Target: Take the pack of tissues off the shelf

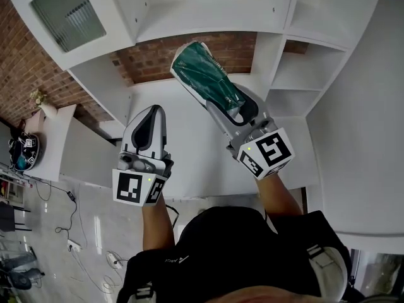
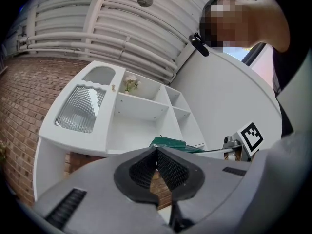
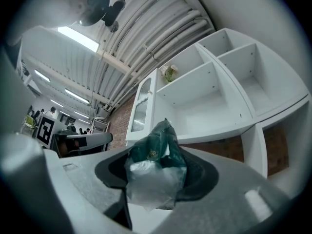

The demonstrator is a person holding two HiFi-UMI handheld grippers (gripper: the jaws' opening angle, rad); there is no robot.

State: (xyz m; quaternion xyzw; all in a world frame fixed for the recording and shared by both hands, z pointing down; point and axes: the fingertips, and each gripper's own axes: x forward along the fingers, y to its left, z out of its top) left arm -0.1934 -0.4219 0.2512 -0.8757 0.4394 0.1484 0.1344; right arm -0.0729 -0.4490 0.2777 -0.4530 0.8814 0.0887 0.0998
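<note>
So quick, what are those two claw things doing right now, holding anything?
Left gripper: closed, empty.
Right gripper: closed on the green pack of tissues.

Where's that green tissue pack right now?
The tissue pack shows right of centre in the head view, clamped in the right gripper, in front of the white shelf. The shut left gripper is to its left.

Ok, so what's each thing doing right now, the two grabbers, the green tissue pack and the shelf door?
right gripper: shut on the pack of tissues.
pack of tissues: squashed between the jaws, held out of the shelf.
left gripper: jaws together, nothing in them.
ribbed glass door: looks closed.
shelf: compartments open, small flowers in one.
</note>
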